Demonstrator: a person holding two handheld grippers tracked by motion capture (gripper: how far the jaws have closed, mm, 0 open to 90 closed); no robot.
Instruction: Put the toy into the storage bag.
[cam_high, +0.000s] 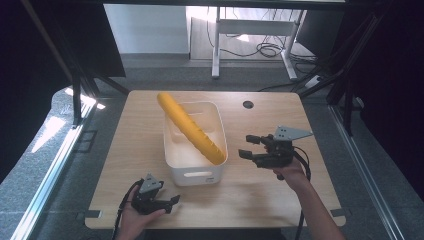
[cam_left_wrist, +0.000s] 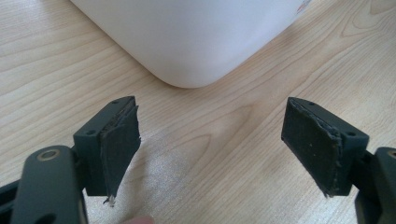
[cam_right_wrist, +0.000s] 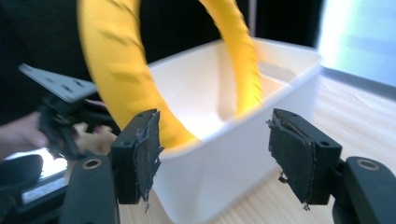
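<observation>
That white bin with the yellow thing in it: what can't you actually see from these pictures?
- Floor of the white bin: in the high view, its walls and the yellow baguette-like object hide much of it.
- The yellow object: blurred in the right gripper view, so its surface is unclear.
- The bin in the left gripper view: cut off by the top edge.

The table (cam_high: 260, 190) is pale wood grain with a soft sheen. The bin (cam_high: 195, 175) looks smooth white plastic, the yellow tube (cam_high: 192, 129) ribbed and matt. Jaws carry rough, frayed black pads (cam_left_wrist: 122, 144).
</observation>
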